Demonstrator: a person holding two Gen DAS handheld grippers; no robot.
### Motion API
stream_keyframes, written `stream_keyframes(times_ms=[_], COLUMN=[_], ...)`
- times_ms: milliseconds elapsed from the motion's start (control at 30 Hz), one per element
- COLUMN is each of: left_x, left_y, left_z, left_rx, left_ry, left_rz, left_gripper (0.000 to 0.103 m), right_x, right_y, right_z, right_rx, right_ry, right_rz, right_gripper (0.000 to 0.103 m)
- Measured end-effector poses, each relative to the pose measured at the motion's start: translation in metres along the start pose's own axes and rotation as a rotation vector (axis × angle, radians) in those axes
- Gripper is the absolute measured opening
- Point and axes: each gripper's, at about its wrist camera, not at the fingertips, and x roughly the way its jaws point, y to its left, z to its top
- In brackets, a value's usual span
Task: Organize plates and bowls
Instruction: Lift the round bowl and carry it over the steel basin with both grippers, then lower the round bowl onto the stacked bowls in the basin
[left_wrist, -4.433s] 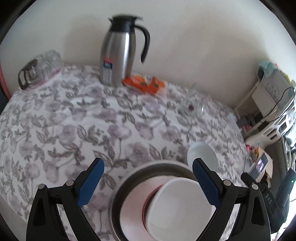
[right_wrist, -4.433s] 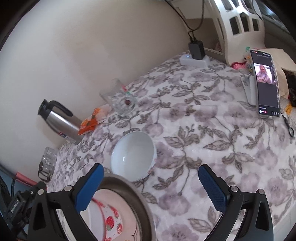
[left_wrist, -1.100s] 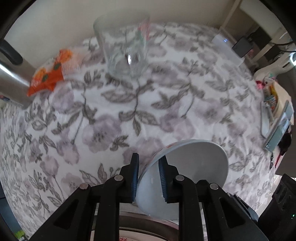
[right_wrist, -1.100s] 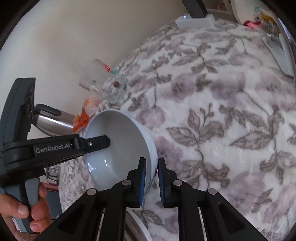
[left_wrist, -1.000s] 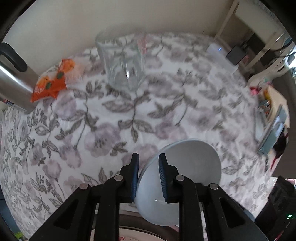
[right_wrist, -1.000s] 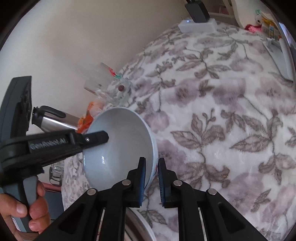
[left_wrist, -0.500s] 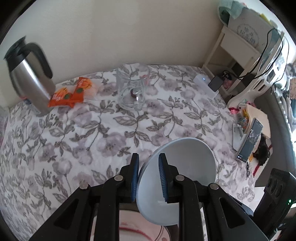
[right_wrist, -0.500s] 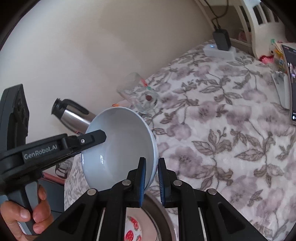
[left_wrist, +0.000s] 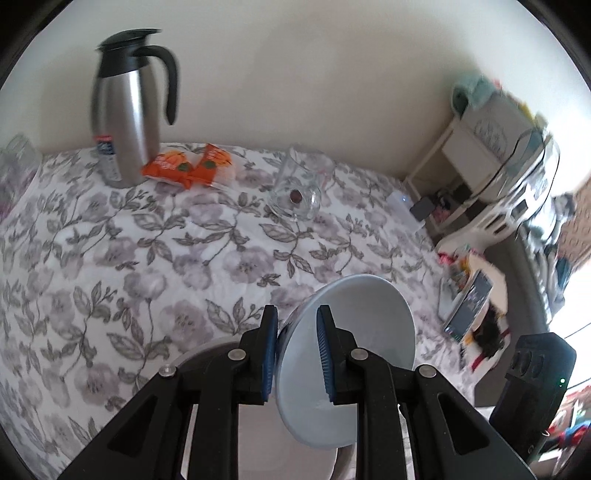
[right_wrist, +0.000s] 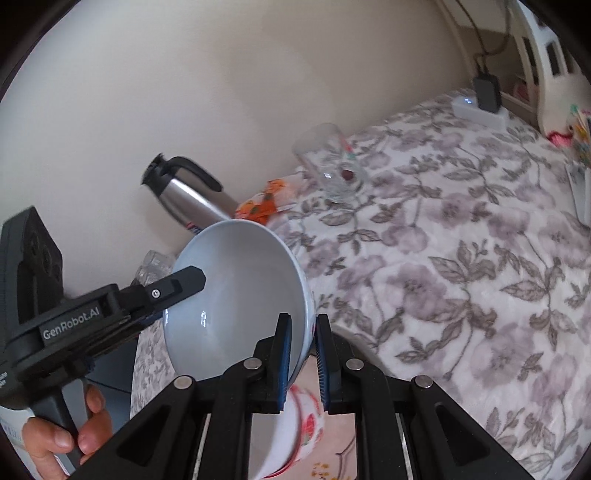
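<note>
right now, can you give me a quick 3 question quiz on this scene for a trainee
1. True or false: both grippers grip the rim of the same white bowl.
2. Multiple choice: what lies against the base of the steel thermos jug? A) a phone B) orange snack packets C) a spoon
3. Short answer: what sits directly under the lifted bowl in the right wrist view?

Key
1. True: the left gripper and the right gripper each pinch its wall on opposite sides.
2. B: the orange snack packets.
3. A strawberry-print bowl, inside a metal-rimmed dish.
</note>
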Motion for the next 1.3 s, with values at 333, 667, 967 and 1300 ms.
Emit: stream_keyframes(times_ms=[333,667,967,1300], left_x=[-0.041,-0.065,-0.070,-0.056], left_y=[0.041,0.052,0.058,0.062], left_z=[-0.025,-0.048,-0.070,-0.085], left_rx=[-0.138,-0.142,-0.156,-0.175], left_ry=[-0.093,-0.127,-0.117,-0.048], left_rz=[-0.046,-0.046,-0.060,-0.069], left_gripper=[0.022,0.022,0.022,0.022], right_x=[-0.008,-0.014,-0.018,-0.013], right_y=[0.043,0.063,0.070,0.061], right_z=[-0.018,-0.032,-0.048,-0.057], right_rx=[-0.112,-0.168,-0.200,-0.191], right_ry=[0.016,0.023,0.029,0.067], right_rz=[0.024,-0.003,-0.036,-0.077], right_gripper=[0.014,0.014,0.014,0.015])
